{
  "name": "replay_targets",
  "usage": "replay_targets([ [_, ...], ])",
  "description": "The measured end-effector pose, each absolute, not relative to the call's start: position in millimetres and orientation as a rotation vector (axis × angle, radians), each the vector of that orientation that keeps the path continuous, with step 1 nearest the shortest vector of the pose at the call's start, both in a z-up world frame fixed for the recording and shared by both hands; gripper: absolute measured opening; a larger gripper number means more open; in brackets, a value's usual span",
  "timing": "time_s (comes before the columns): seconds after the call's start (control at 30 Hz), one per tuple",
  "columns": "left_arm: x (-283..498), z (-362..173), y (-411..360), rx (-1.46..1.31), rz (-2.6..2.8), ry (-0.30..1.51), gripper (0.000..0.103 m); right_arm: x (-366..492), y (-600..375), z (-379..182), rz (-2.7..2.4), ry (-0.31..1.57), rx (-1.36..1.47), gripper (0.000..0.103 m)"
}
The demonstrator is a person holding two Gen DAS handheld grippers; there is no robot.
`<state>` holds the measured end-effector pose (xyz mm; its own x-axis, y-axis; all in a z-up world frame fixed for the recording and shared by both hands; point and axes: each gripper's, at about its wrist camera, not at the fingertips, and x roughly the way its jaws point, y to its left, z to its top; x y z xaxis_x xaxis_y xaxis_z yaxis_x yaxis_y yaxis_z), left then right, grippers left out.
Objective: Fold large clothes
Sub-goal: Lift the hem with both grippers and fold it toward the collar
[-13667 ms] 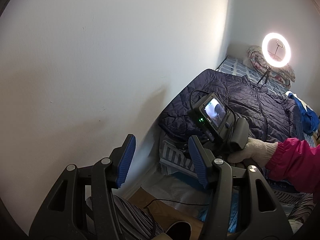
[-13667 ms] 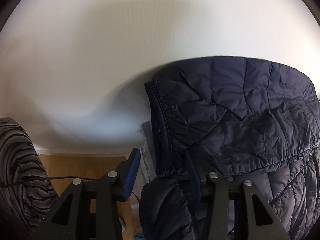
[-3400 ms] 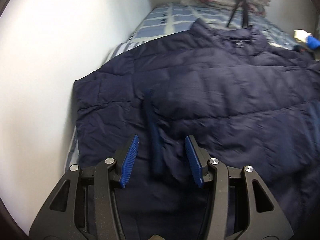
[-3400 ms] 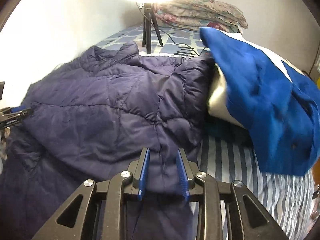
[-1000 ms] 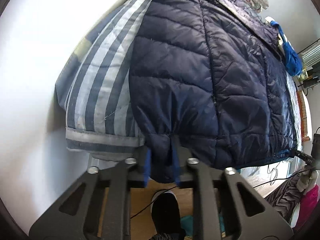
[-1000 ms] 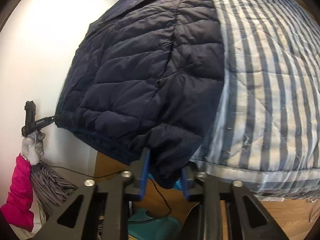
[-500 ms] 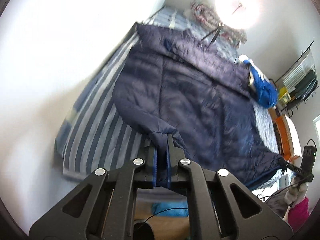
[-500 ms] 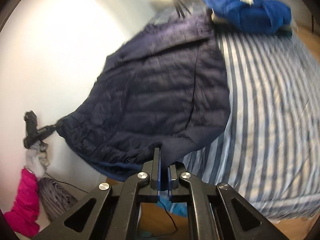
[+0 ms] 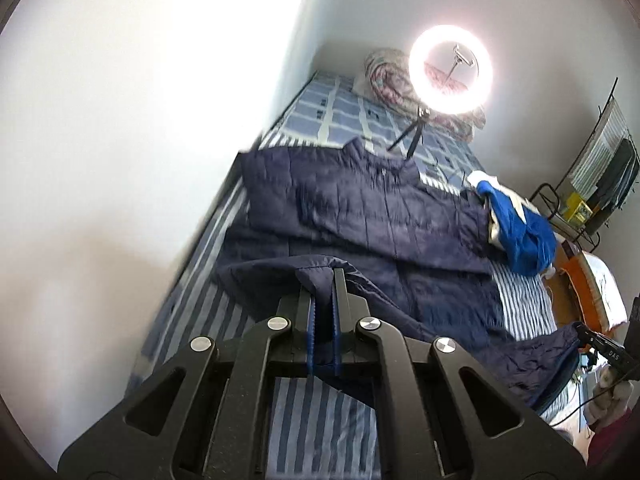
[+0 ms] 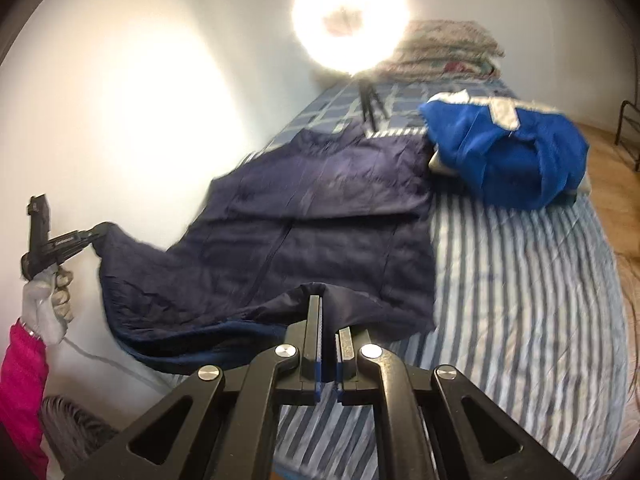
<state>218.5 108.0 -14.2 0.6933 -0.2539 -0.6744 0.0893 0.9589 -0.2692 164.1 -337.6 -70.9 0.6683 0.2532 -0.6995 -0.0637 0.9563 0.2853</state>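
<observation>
My left gripper (image 9: 323, 276) and right gripper (image 10: 327, 304) just clamped on the navy jacket's (image 9: 384, 216) bottom hem corners and raised them off the striped bed (image 10: 520, 272), collar end still lying flat, so the fold-over has begun. Blur hides the hem edge; sleeves probably tucked underneath.

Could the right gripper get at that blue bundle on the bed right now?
Probably not yet: the right gripper is shut on the navy jacket hem. Nothing blocks the striped bed between it and the blue bundle, but it would have to let go first.
</observation>
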Motion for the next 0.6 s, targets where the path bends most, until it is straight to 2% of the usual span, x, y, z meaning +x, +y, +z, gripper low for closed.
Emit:
replay_targets([
  [0.37, 340.6, -19.0, 85.3, -0.141, -0.143, 0.766, 0.004, 290.6, -367.5, -58.2, 0.012, 0.801, 0.182, 0.001],
  [0.6, 420.7, -81.7, 74.7, -0.083, -0.094, 0.866, 0.004, 377.5, -368.4, -105.4, -0.037, 0.89, 0.142, 0.001],
])
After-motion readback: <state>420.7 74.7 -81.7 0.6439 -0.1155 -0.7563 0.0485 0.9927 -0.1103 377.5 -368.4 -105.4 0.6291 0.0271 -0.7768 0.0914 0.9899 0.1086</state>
